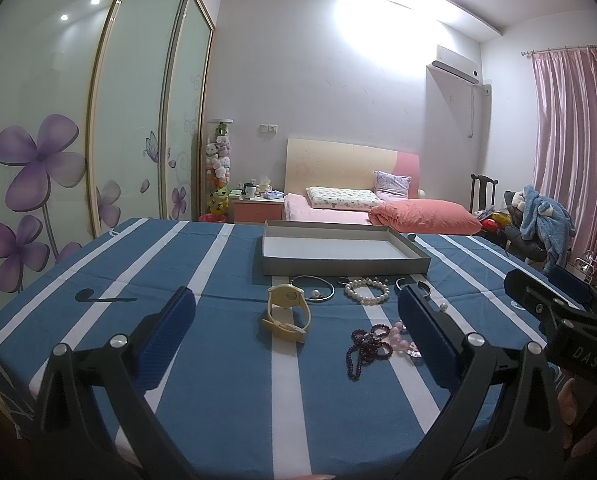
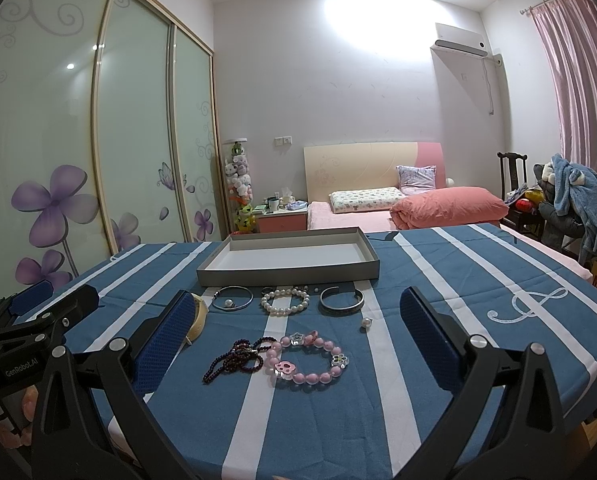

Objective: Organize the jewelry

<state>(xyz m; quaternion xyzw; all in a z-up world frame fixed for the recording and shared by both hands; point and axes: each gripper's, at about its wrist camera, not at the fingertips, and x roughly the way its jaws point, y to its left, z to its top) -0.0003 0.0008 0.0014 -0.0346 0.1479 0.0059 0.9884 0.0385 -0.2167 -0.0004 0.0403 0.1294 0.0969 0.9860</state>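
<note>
A shallow grey tray (image 1: pixel 344 266) (image 2: pixel 286 274) lies on the blue striped cloth with nothing in it. In front of it lie a cream watch (image 1: pixel 288 308), a silver bangle (image 2: pixel 232 298), a pearl bracelet (image 2: pixel 284 300), a silver cuff (image 2: pixel 341 302), a loose pearl (image 2: pixel 365 322), a dark purple bead strand (image 2: pixel 234 356) and a pink bead bracelet (image 2: pixel 306 358). My left gripper (image 1: pixel 295 293) hovers open over the near table, facing the watch. My right gripper (image 2: pixel 296 296) hovers open facing the bead bracelets. Neither holds anything.
The table's blue and white striped cloth (image 2: pixel 478 280) reaches to all edges. Behind it stand a bed with a pink quilt (image 2: pixel 450 206), a wardrobe with flower doors (image 1: pixel 38 160) at left and a chair piled with clothes (image 2: pixel 570 200) at right.
</note>
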